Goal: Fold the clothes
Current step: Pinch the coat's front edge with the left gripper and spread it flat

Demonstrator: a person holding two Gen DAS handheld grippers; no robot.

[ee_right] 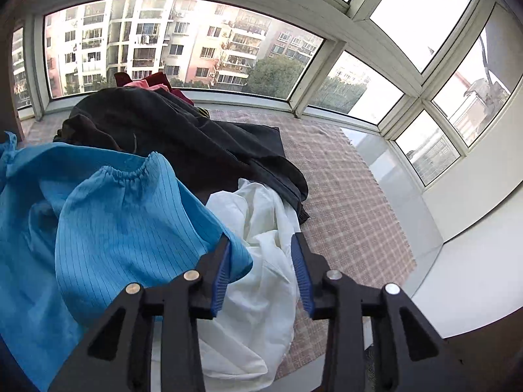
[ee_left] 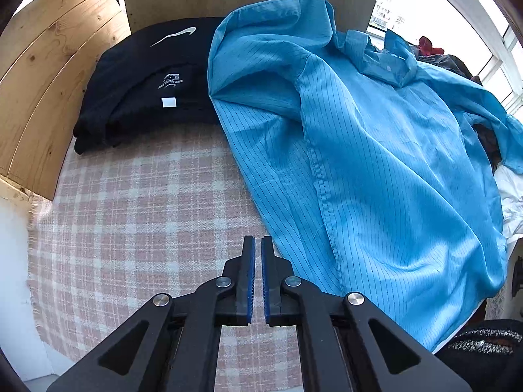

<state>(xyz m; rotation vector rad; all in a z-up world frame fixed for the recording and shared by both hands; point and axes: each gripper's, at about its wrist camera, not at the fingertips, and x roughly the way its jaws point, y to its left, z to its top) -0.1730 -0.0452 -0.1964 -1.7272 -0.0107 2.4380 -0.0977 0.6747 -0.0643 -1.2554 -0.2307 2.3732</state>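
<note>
A blue pinstriped garment [ee_left: 376,150] is spread unfolded over the pink-and-white checked cloth [ee_left: 137,202] that covers the surface, with its collar [ee_left: 389,62] turned toward the far edge by the window and one sleeve flung out toward the right-hand edge. In the right wrist view, an elastic-cuffed sleeve of the same blue garment [ee_right: 108,215] is seen bunched beside a crumpled white garment [ee_right: 258,248], which it partly overlaps. A folded black garment [ee_left: 143,88] bearing a white swoosh mark and a small white label is placed at the far left corner of the checked cloth, against the wooden panels [ee_left: 49,75], its edge touched by the blue fabric. Behind the white garment, a heap of dark clothing [ee_right: 183,137] is piled toward the window [ee_right: 183,45], with red and pink items [ee_right: 147,83] on top. The left hand-held gripper [ee_left: 258,245] is held over bare checked cloth just beside the blue garment's hem, its blue-padded jaws drawn almost together with only a narrow slit between them and nothing gripped. The right hand-held gripper [ee_right: 261,245] is held with its jaws well apart above the white garment, the left jaw lying against the blue sleeve's edge; nothing is clamped.
</note>
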